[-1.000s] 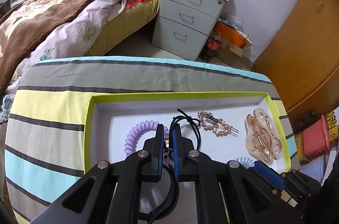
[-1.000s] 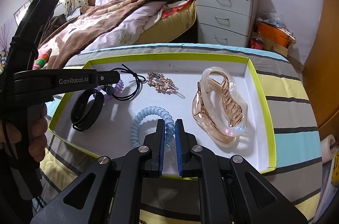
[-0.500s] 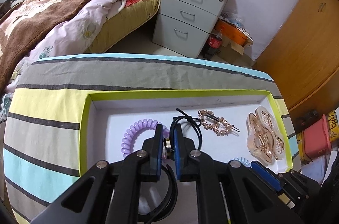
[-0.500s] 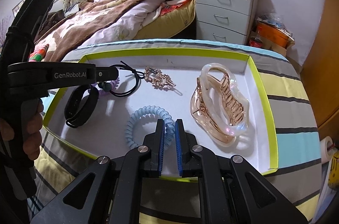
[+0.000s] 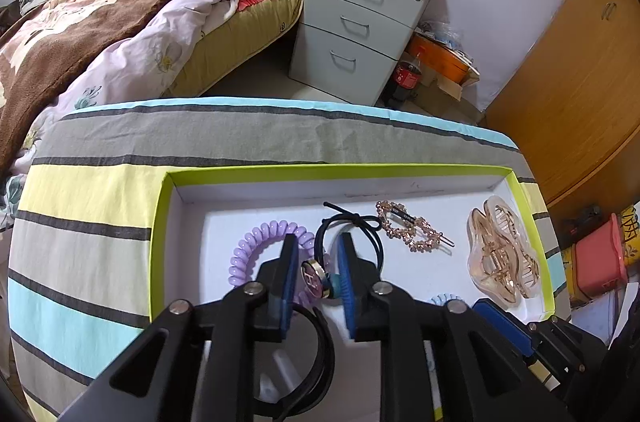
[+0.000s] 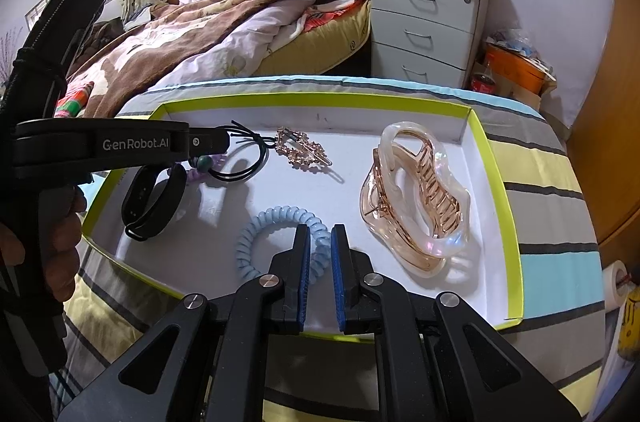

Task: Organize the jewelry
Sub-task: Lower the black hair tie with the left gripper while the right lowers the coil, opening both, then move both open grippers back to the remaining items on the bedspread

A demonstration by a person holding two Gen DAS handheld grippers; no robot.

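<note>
A white tray with a lime rim (image 5: 248, 172) (image 6: 500, 190) lies on the striped tablecloth. It holds a purple coil tie (image 5: 256, 242), a black elastic tie (image 5: 372, 242) (image 6: 244, 174) with a round charm (image 5: 313, 278), a gold rhinestone clip (image 5: 408, 228) (image 6: 304, 150), an amber claw clip (image 5: 500, 254) (image 6: 416, 198), a blue coil tie (image 6: 276, 234) and a black band (image 6: 154, 198). My left gripper (image 5: 316, 240) is open around the charm. My right gripper (image 6: 320, 232) is nearly shut and empty over the blue coil.
The striped table (image 5: 100, 214) ends near the tray's sides. A bed (image 6: 208, 34), a grey drawer unit (image 5: 360, 26) and wooden wardrobes (image 5: 568, 70) stand behind. The left gripper's body and hand (image 6: 60, 222) fill the left of the right wrist view.
My left gripper has opened and let go of the black tie's charm, which now rests between its fingers. My right gripper's jaws have parted slightly.
</note>
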